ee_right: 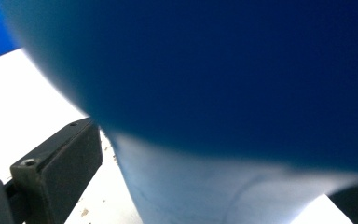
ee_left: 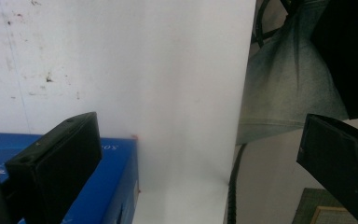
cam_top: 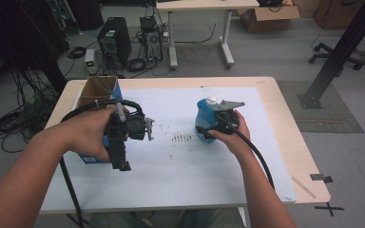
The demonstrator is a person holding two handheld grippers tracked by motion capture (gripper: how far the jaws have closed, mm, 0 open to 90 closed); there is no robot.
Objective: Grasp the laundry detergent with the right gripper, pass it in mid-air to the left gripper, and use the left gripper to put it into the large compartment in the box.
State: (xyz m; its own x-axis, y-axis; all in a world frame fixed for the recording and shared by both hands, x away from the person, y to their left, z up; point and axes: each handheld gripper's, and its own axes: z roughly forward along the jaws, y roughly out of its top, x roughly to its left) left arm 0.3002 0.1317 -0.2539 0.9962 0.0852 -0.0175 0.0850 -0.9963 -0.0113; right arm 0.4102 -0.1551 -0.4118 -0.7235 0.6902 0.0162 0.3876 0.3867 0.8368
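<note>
bottle: a blue plastic bottle [cam_top: 204, 118] with a white cap [cam_top: 211, 100] stands upright on the white mat [cam_top: 180, 171], right of centre, well apart from the box.
right gripper: the right gripper [cam_top: 212, 127] is at the bottle's lower body from the person's side; in the right gripper view the blue wall [ee_right: 242, 84] bulges between the jaws, the left jaw just beside it. whether the jaws press on it cannot be told.
handling: likely light, smooth and a little slippery, with a wall that may dent; the rounded belly could slide out, so the narrower lower body is the better place to hold.
left gripper: the left gripper [cam_top: 123, 161] hangs over the mat, jaws spread wide with nothing between them.
box: an open blue cardboard box [cam_top: 97, 95] sits at the mat's left edge, just beside the left hand [cam_top: 92, 130].
mat marks: small dark specks [cam_top: 180, 137] lie between the grippers.
</note>
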